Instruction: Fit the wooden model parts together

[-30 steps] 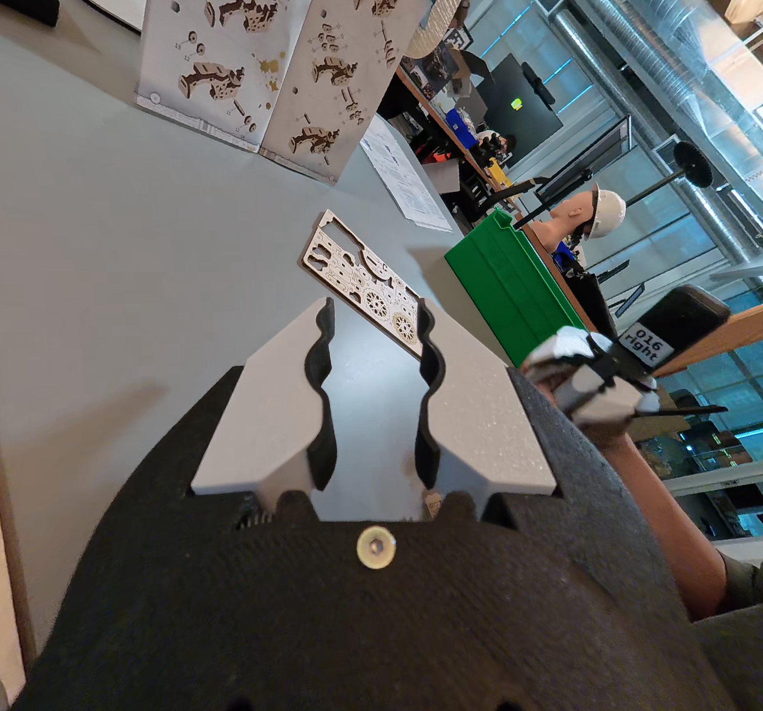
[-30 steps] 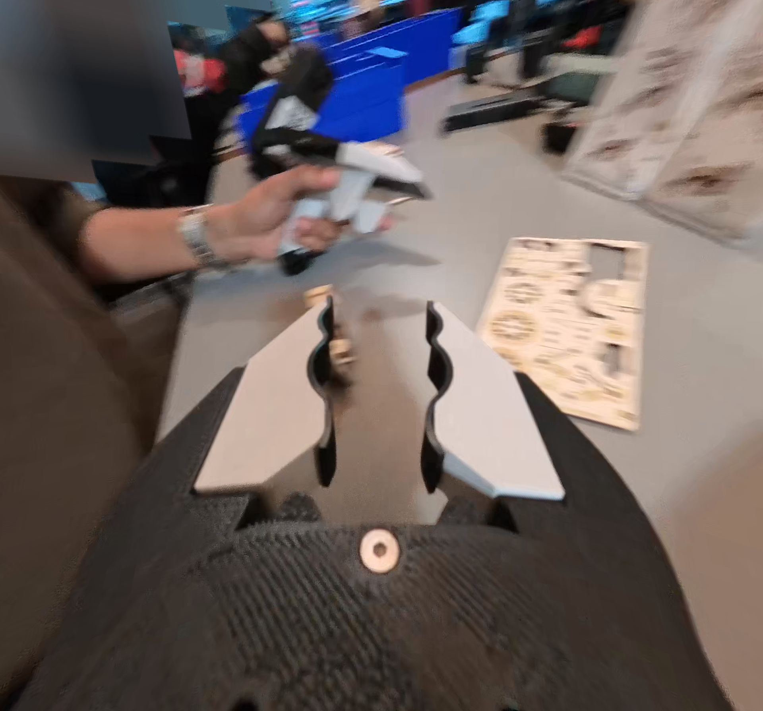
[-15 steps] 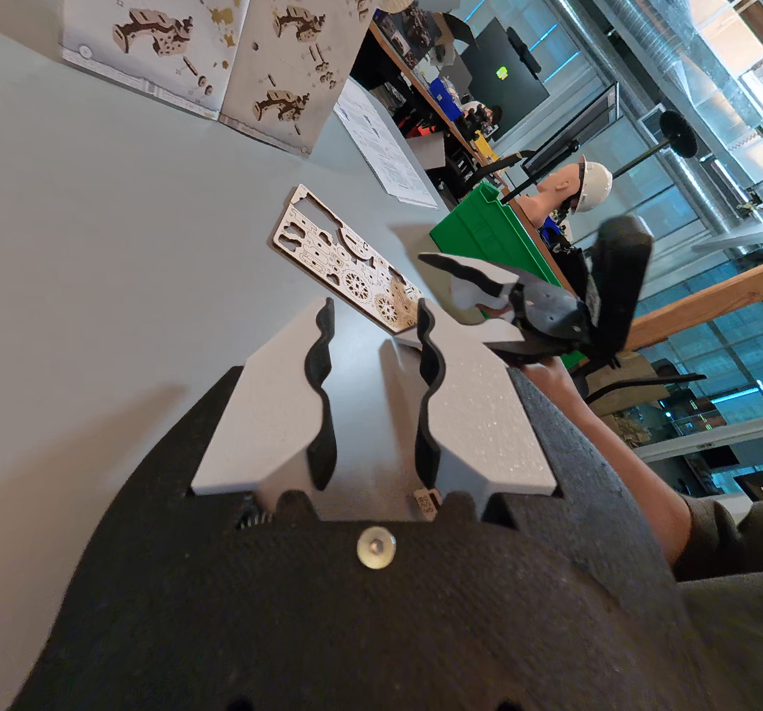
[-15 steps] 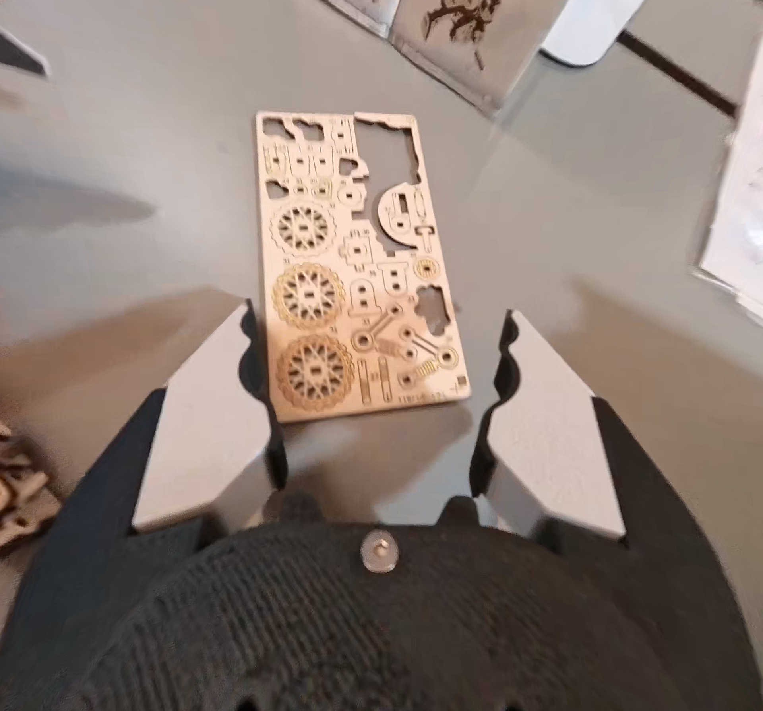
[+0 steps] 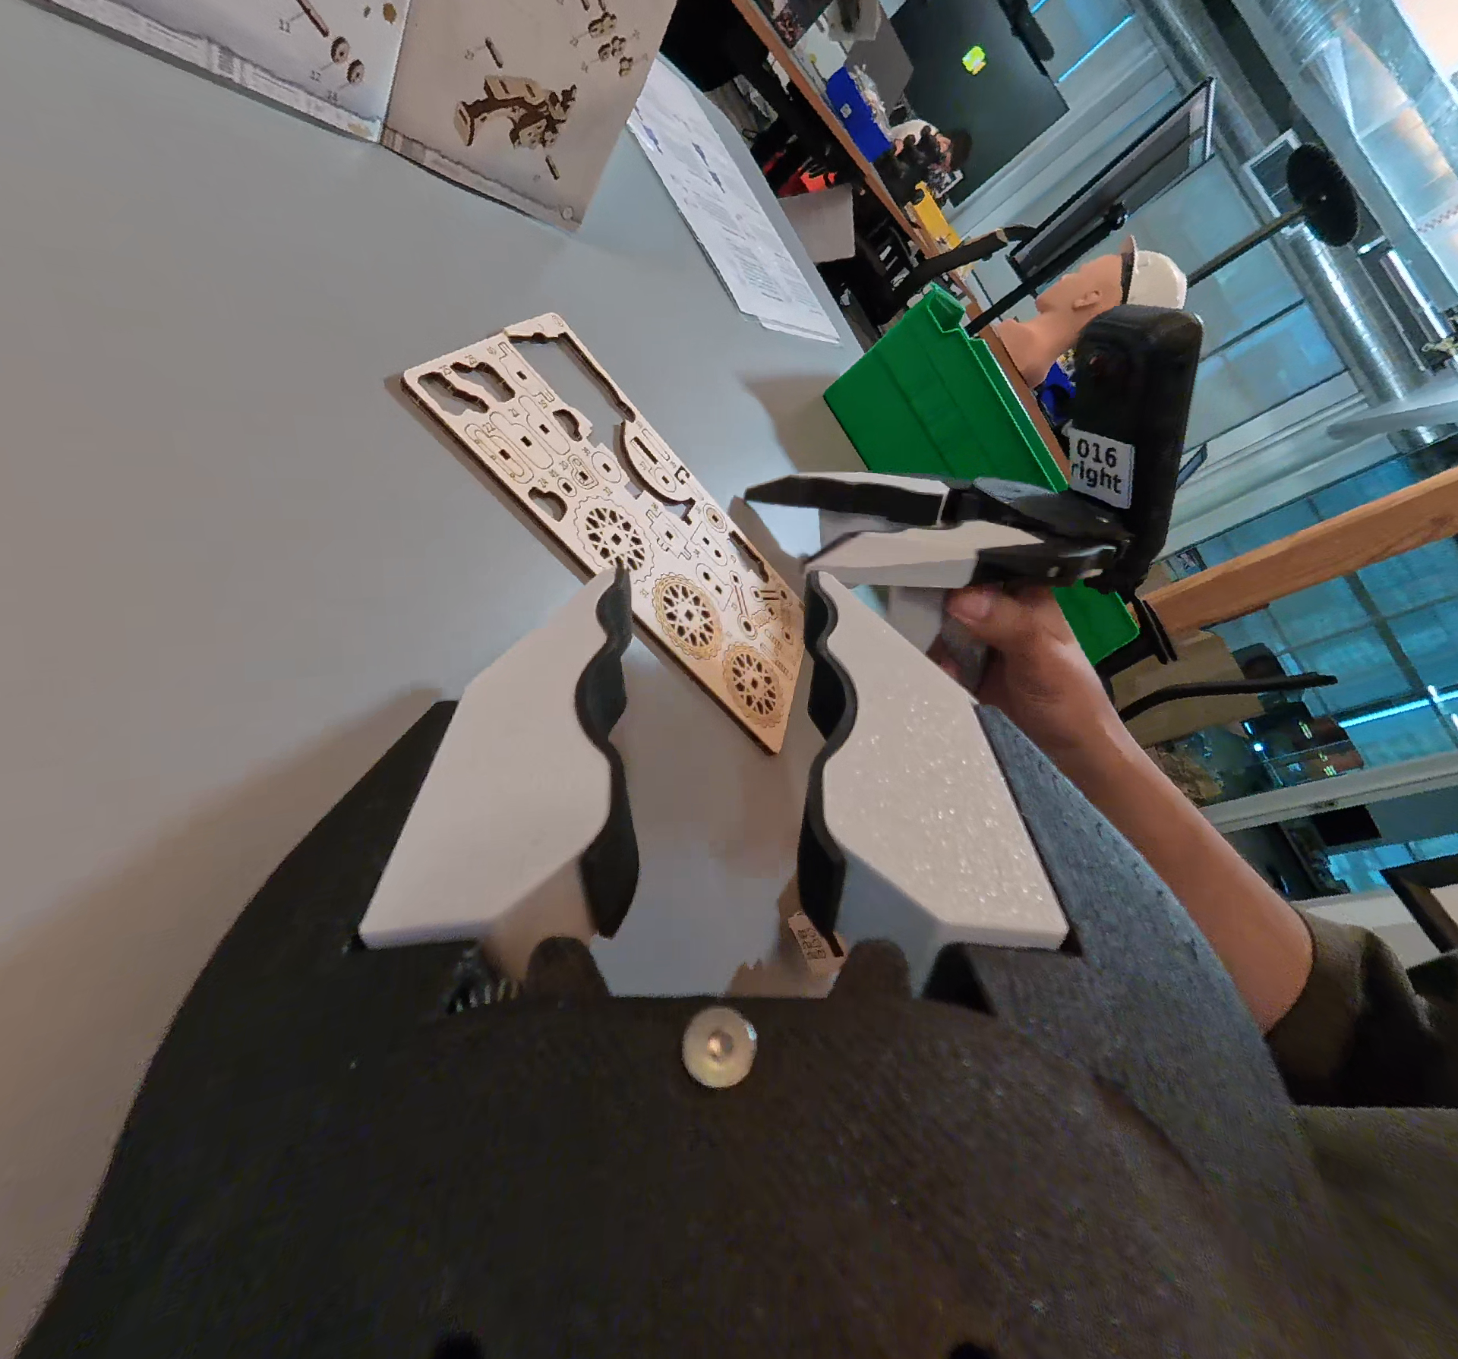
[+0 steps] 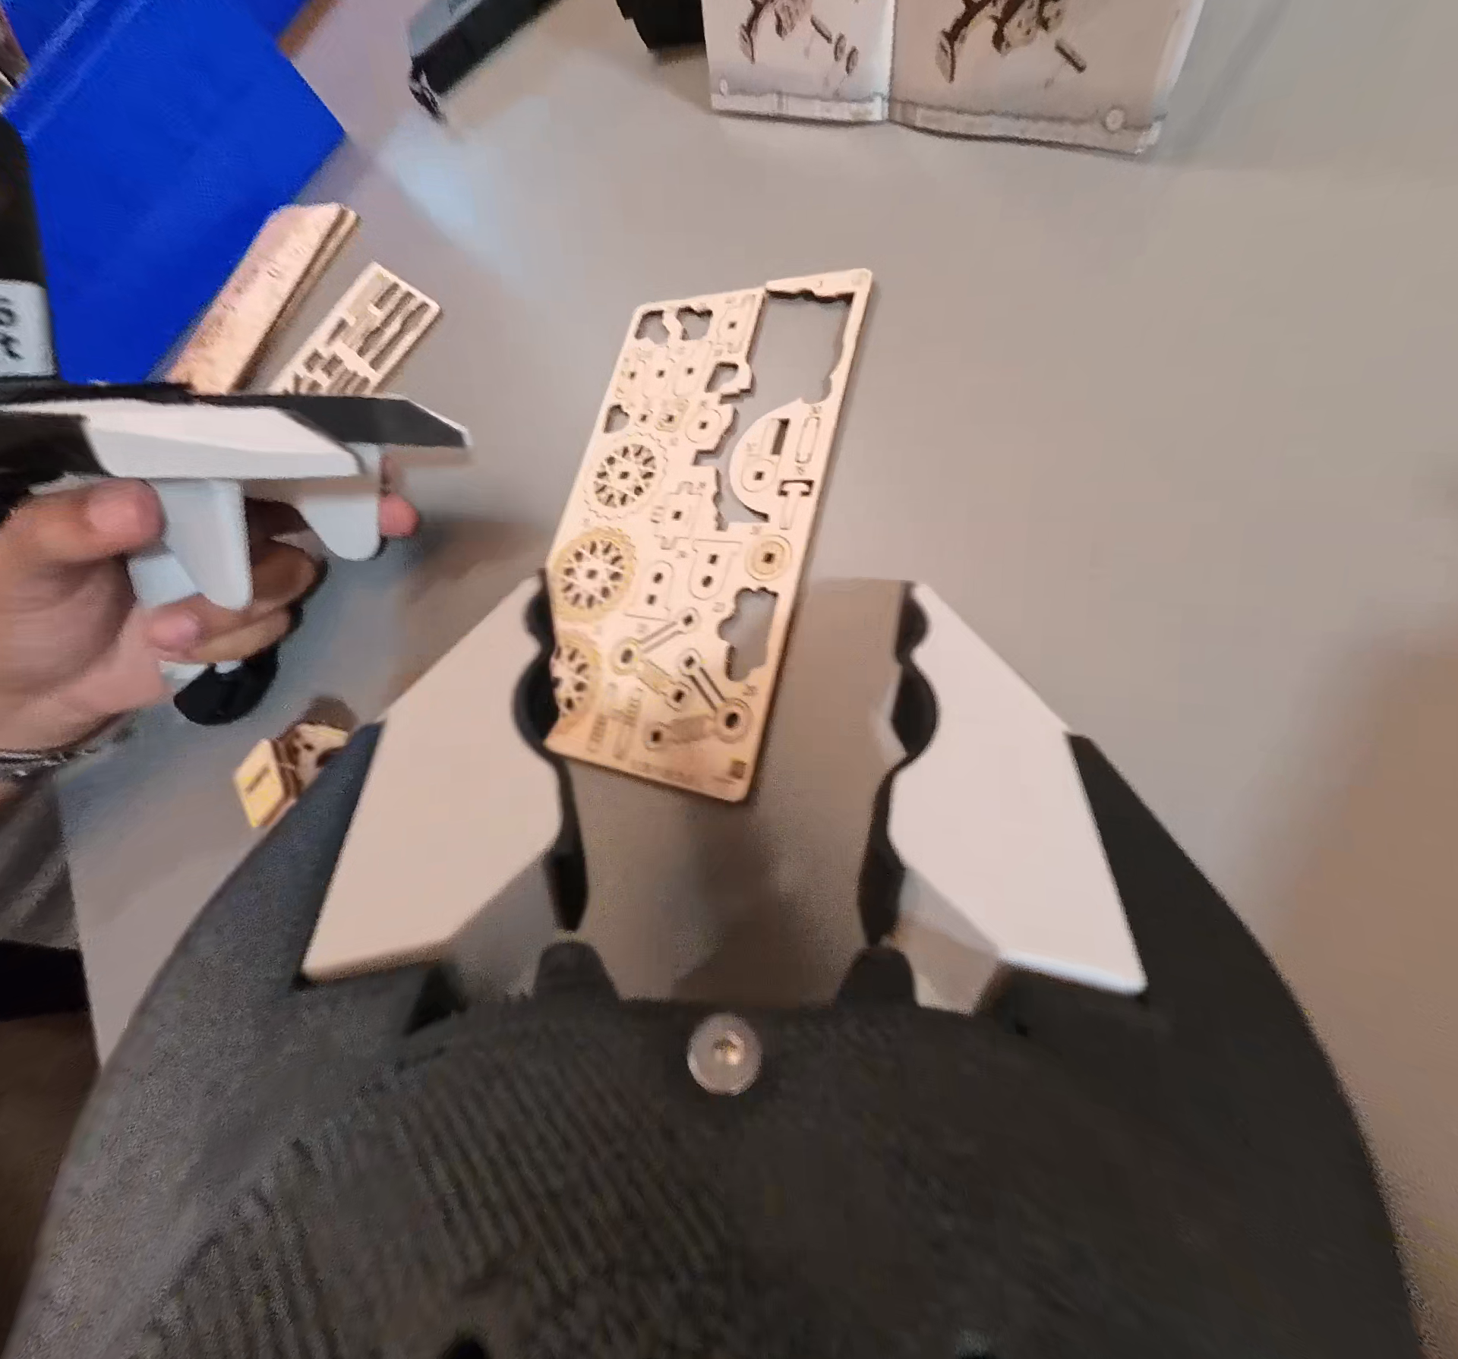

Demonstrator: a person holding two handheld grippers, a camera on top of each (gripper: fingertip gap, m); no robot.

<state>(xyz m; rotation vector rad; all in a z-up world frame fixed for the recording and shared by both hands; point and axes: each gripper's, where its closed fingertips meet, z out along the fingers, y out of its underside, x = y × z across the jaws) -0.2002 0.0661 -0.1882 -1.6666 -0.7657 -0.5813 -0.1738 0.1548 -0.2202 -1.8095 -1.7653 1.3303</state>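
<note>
A flat wooden parts sheet (image 6: 710, 501) with cut-out wheels and small parts lies on the grey table; it also shows in the left wrist view (image 5: 600, 516). My right gripper (image 6: 726, 595) is open and empty, just above the sheet's near end, and its left finger hides the sheet's near left corner. It also shows in the left wrist view (image 5: 777, 528). My left gripper (image 5: 714, 611) is open with a narrow gap and empty, close to the sheet's near corner. It also shows in the right wrist view (image 6: 418, 445). A small wooden sub-assembly (image 6: 292, 761) lies at the near left.
More wooden sheets (image 6: 363, 331) and a stack (image 6: 260, 303) lie at the left by a blue bin (image 6: 158, 138). A folded instruction booklet (image 6: 907, 4) stands at the back. A green bin (image 5: 970, 445) and a paper (image 5: 726, 209) sit at the right.
My right gripper has swung away from the left hand to over the parts sheet, and its jaws have opened wider. My left gripper has moved closer to the sheet.
</note>
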